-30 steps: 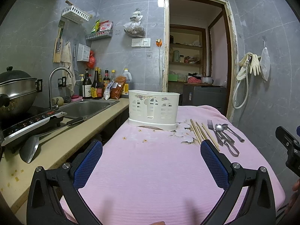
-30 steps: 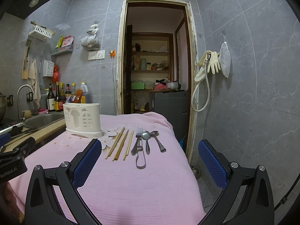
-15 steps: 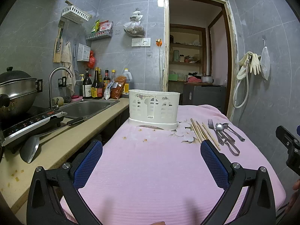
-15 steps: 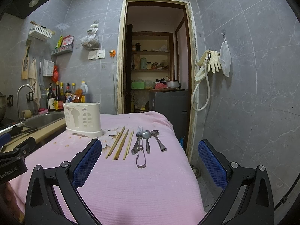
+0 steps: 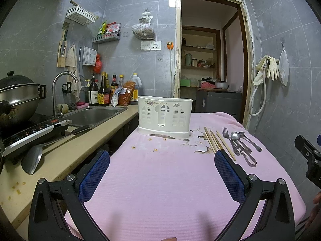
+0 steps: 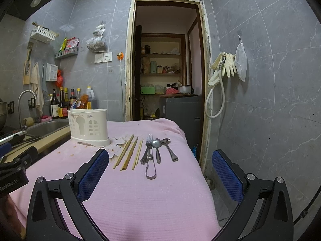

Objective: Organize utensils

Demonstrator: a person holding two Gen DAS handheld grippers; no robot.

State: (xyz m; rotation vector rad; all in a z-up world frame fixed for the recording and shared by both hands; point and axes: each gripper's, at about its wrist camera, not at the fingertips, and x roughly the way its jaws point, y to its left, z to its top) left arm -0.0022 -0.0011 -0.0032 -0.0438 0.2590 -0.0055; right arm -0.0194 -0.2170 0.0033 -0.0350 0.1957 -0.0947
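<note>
A white plastic utensil holder (image 5: 164, 117) (image 6: 88, 127) stands at the far side of the pink-covered table (image 5: 160, 180) (image 6: 140, 196). To its right lie several wooden chopsticks (image 5: 215, 141) (image 6: 128, 154), then a fork (image 6: 148, 149), spoons (image 6: 157, 146) and other metal cutlery (image 5: 240, 144). My left gripper (image 5: 162, 156) is open and empty, low over the table's near part. My right gripper (image 6: 160, 154) is also open and empty, short of the cutlery.
A beige counter (image 5: 66, 146) runs along the left with a sink (image 5: 92, 115), an induction cooker (image 5: 34, 130) under a steel pot (image 5: 16, 100), and a ladle (image 5: 36, 156). Bottles (image 5: 102, 92) stand by the wall. A doorway (image 5: 210, 60) opens behind the table.
</note>
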